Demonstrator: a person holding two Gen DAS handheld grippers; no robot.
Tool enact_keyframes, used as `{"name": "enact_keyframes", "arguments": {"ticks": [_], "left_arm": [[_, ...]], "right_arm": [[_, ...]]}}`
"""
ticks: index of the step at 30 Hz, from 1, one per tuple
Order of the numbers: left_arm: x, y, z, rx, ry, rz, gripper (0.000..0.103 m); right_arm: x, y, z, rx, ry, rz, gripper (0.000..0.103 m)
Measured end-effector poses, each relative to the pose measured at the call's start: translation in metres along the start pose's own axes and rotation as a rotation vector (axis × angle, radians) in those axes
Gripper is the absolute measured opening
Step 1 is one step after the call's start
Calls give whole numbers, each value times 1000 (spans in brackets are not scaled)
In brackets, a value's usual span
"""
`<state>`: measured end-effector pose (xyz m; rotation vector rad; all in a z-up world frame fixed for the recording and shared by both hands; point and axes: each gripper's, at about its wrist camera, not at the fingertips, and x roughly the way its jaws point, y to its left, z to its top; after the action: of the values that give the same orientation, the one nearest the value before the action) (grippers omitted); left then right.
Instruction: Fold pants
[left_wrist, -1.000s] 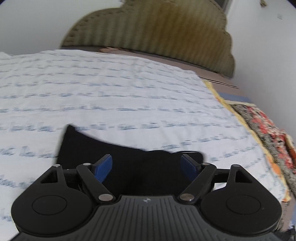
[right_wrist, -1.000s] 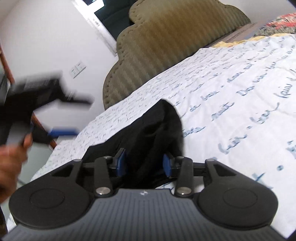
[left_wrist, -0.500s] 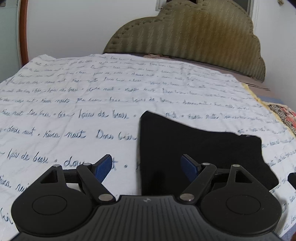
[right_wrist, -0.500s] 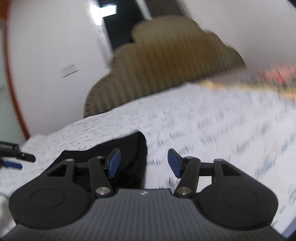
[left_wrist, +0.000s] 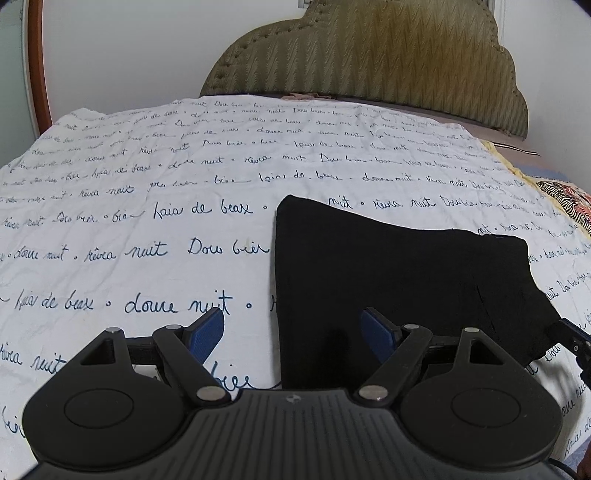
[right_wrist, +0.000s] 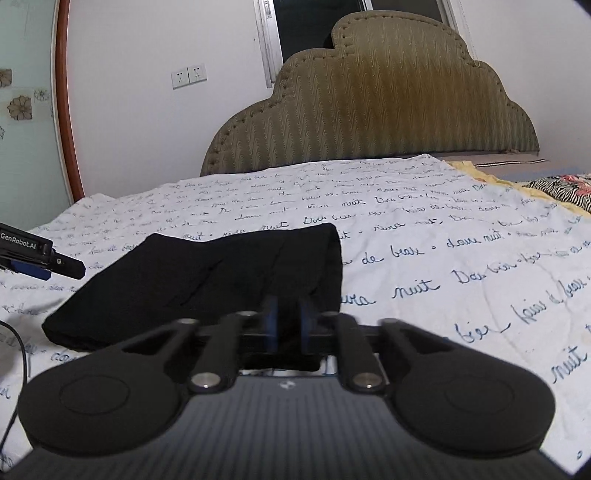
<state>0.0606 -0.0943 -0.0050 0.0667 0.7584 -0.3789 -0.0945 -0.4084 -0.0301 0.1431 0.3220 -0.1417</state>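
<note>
Black pants (left_wrist: 399, 280) lie folded flat on our script-printed bedsheet (left_wrist: 147, 206).
Our left gripper (left_wrist: 293, 332) hangs with its blue pads spread wide, one over the sheet, one over the pants' left edge, gripping nothing. Our right gripper (right_wrist: 286, 323) has its pads drawn nearly together at the pants' near hem, at 6 o'clock; whether fabric is pinched we cannot tell. An olive headboard (right_wrist: 373, 114) stands at 12 o'clock.

your left gripper (left_wrist: 293, 330) body hides the near edge of the pants (left_wrist: 399, 280). in the right wrist view, the right gripper (right_wrist: 286, 325) covers their near hem, its fingers motion-blurred. the frame edge crops the patterned blanket (right_wrist: 561, 188). far bedsheet (left_wrist: 147, 184) lettering is too small to read.
</note>
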Motion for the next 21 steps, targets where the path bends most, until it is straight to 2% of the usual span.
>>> {"name": "enact_keyframes", "arguments": {"ticks": [7,10,11,13,16,18,21], "left_arm": [[1,6,2,-23,1,-8,81],[4,3,-1,0,13,-31,81],[4,0,-2,14,13,-35,81],[4,-6,-3,45,8,-38,81],[4,-18,0,83,-7,-53,81],[4,-27,3,104,-28,-68,81],[14,-39,1,163,-29,-84,94]], "right_arm": [[-9,-10,-2,-19,24,-38,4],[-6,-10,-8,-10,48,-57,4],[-7,-11,-9,3,45,-61,5],[-7,-17,-7,48,46,-68,17],[-17,-17,9,46,-15,-70,20],[-13,-7,27,-28,-28,-50,20],[19,3,48,-102,33,54,20]]}}
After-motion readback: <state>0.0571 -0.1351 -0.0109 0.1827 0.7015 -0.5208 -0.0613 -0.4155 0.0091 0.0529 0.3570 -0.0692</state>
